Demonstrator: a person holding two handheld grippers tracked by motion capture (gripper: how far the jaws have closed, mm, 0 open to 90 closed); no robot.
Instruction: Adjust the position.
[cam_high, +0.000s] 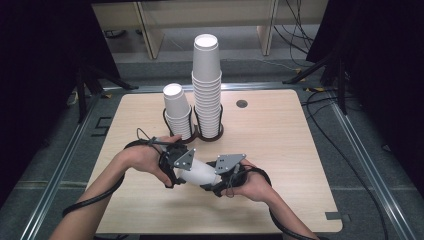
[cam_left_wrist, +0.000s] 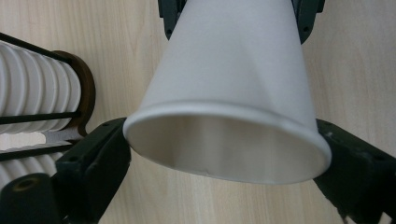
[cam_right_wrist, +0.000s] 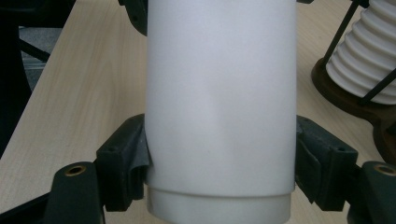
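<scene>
My left claw (cam_high: 181, 169) and right claw (cam_high: 218, 176) both clamp one white cup (cam_high: 199, 172), lying sideways above the table (cam_high: 280, 150), near the two cup stacks (cam_high: 206, 85).

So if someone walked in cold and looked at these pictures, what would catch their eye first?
Probably the white paper cup held sideways above the pale wooden table, with the left gripper and right gripper each clamped on one end. Next, the two stacks of white paper cups in dark ring holders behind it: a tall stack and a shorter stack to its left.
</scene>
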